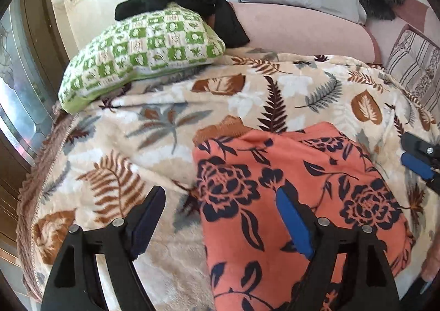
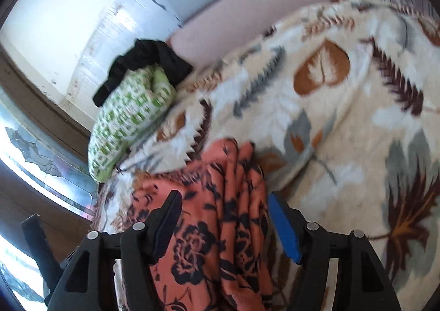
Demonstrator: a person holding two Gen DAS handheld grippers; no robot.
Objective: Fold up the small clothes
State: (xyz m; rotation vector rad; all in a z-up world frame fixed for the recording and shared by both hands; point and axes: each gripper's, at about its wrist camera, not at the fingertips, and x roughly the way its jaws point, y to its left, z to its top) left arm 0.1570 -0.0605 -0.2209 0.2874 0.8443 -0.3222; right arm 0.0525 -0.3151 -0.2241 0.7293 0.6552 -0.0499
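Leaf-print blanket (image 1: 288, 85) under coral floral garment (image 1: 275, 173), green pillow (image 1: 143, 50).

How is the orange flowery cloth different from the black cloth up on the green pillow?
The orange floral garment lies spread fairly flat on the leaf-print blanket; the black garment is crumpled in a heap, draped over the green checked pillow. The orange one has dark flowers; the black one is plain. The orange one lies right by the grippers; the black one is far back. Both are soft fabric.
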